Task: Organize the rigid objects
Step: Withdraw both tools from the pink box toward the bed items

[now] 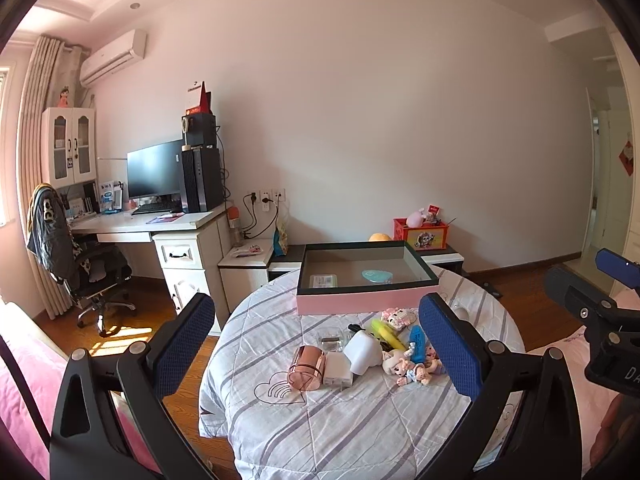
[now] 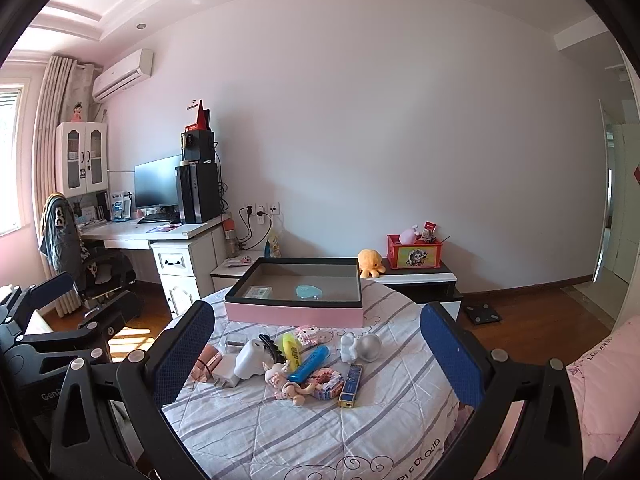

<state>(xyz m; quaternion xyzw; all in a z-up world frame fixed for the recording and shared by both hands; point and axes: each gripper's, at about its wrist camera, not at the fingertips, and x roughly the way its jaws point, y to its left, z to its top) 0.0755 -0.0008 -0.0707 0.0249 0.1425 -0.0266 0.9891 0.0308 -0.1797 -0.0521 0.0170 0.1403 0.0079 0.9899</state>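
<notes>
Overhead, both tongs, left and right, gape empty above the quilt-draped round table; only the right view shows the plush orange octopus behind the pink box.

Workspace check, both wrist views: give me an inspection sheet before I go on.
Surface: round table under a striped quilted cover.
Job's things: pink box at the far edge, holding a teal oval and a flat packet; toy pile in front, unsorted.
Clutter: nothing seen beyond the pile.
Grippers: left gripper and right gripper both open, empty, short of the pile.
Cables: plugs in the wall sockets.
Surroundings: desk, floor scale.
</notes>
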